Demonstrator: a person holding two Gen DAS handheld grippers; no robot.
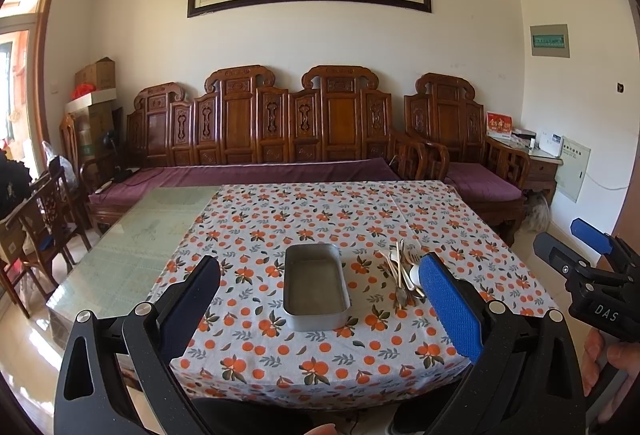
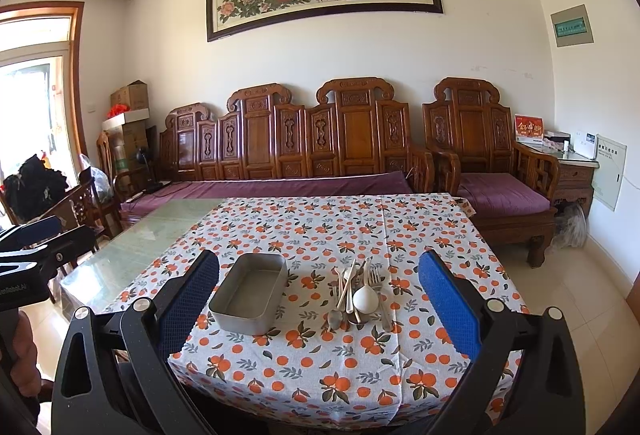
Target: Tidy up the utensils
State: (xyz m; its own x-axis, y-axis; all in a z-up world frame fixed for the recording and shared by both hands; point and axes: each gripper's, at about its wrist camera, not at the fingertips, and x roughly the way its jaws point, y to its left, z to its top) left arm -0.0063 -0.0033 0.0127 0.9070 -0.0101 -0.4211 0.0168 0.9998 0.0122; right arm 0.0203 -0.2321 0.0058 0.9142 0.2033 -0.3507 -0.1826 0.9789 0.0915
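A: Left to right. Left claw (image 1: pixel 320 299) spread wide, nothing between its pads, hanging off the near edge of the desk (image 1: pixel 320 371). Metal tin (image 1: pixel 316 287) sits empty on the orange-print cloth, straight ahead of it.

B: And the utensils?

A: Loose heap of utensils (image 2: pixel 358 293) just right of the tin, apart from it. Metal spoons, a fork, pale sticks that may be chopsticks, one white spoon (image 2: pixel 366 299) on top. All crossed over each other. Right claw (image 2: pixel 320 303) also spread wide and empty, lined up with the heap, well short of it. Nothing sorted yet, I'd judge.

B: Risks?

A: The tangle, mainly. Pinch one handle and its neighbours likely lift or drag with it, then drop on the cloth. Thin, slick metal lying flat gives the pads little to bite, so a slip seems probable. The cloth could bunch under a low approach. The tin looks light; a nudge might slide it.
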